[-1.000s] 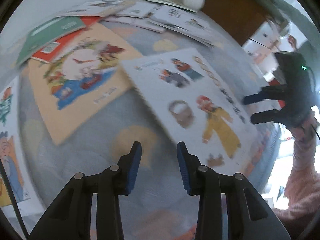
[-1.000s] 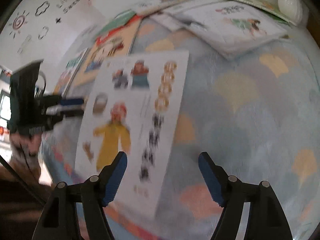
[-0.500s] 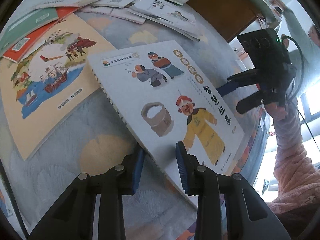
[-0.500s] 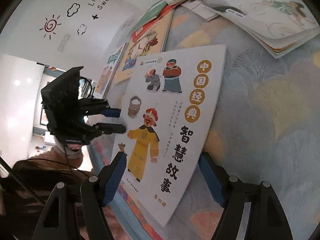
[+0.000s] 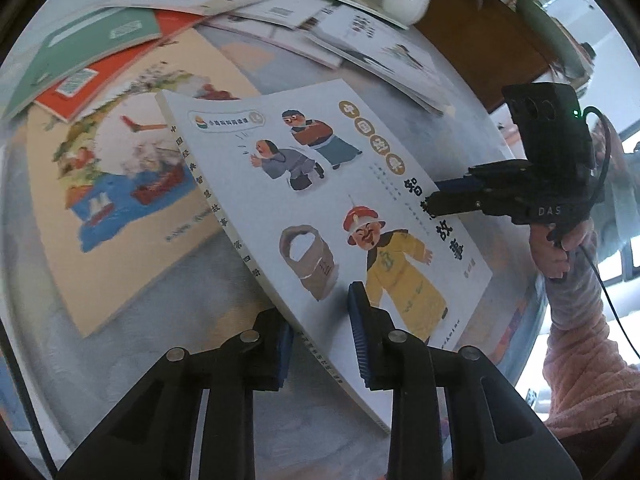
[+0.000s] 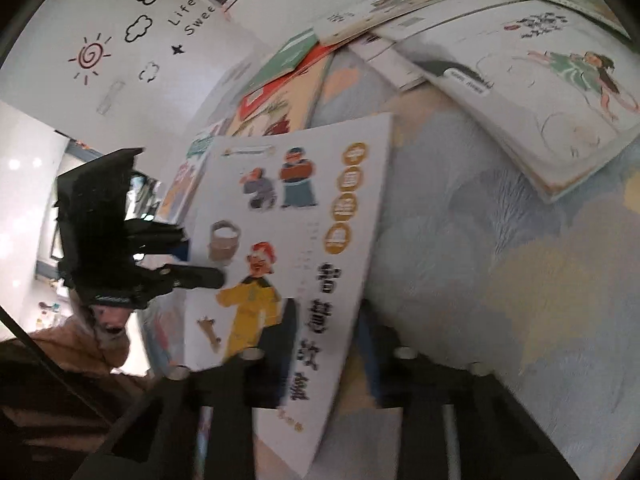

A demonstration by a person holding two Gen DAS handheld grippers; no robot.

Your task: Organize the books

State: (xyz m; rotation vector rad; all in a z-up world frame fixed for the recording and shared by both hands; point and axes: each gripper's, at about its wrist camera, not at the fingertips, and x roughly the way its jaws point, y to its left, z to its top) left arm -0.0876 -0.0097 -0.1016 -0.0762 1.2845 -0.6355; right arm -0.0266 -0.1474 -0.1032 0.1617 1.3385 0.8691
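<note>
Both tools pinching the white picture book off the blanket-covered surface.

Left wrist view: my left tool (image 5: 320, 336) is nearly closed, its blue pads clamping the white book (image 5: 320, 208) at the near spine edge, one pad under, one on the cover; the book tilts up above the surface (image 5: 168, 360), overlapping a tan book (image 5: 120, 200). Right wrist view, blurred: my right tool (image 6: 328, 344) has just been closing and pinches the same book's bottom edge; the left tool grips its far side, with other books (image 6: 540, 92) well apart beyond.
</note>
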